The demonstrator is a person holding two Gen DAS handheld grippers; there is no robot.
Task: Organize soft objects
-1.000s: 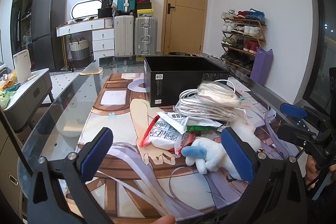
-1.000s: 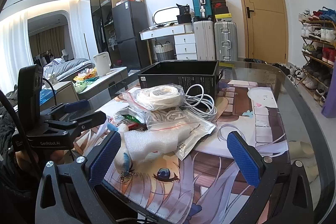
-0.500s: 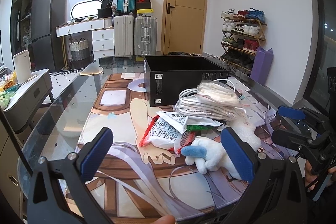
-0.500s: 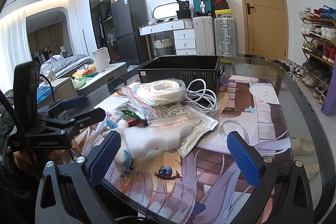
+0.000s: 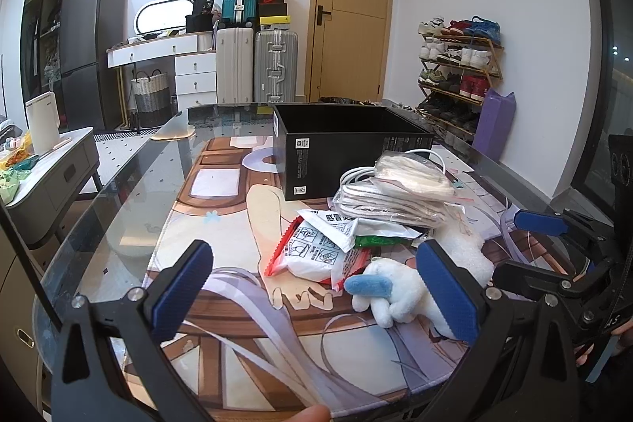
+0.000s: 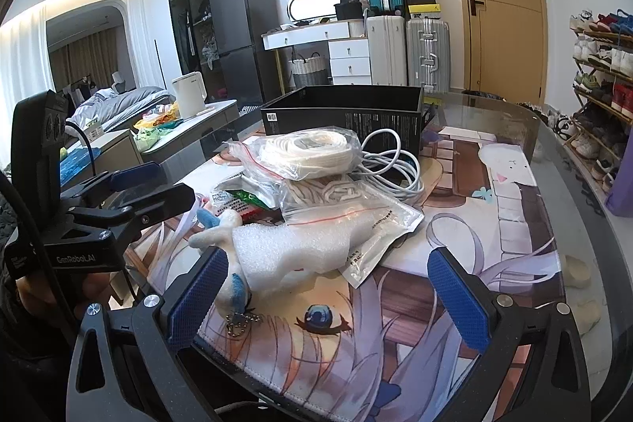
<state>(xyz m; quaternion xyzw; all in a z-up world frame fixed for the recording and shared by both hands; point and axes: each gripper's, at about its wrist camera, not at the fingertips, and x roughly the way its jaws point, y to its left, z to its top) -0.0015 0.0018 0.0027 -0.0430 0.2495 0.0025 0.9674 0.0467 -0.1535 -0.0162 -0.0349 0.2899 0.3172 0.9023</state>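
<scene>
A pile of soft things lies on the printed mat (image 5: 221,220) in front of an open black box (image 5: 348,149). In it are a white plush toy with blue ears (image 5: 391,293), a white foam sheet (image 6: 300,244), a zip bag of white cord (image 6: 312,153), a red-edged white packet (image 5: 316,252) and a green packet (image 5: 379,242). My left gripper (image 5: 312,263) stands open just short of the packet and the plush. Across the pile, my right gripper (image 6: 328,260) is open too, with the foam sheet and plush head between its blue pads, untouched.
A coiled white cable (image 6: 395,165) rests against the box. The glass table's edge (image 5: 118,184) runs along the left. Suitcases (image 5: 273,66), a shoe rack (image 5: 459,74) and a low side cabinet (image 5: 51,169) with a kettle stand around the table.
My right gripper has crept forward toward the pile, so the foam and plush sit nearer its pads. The left gripper has hardly moved.
</scene>
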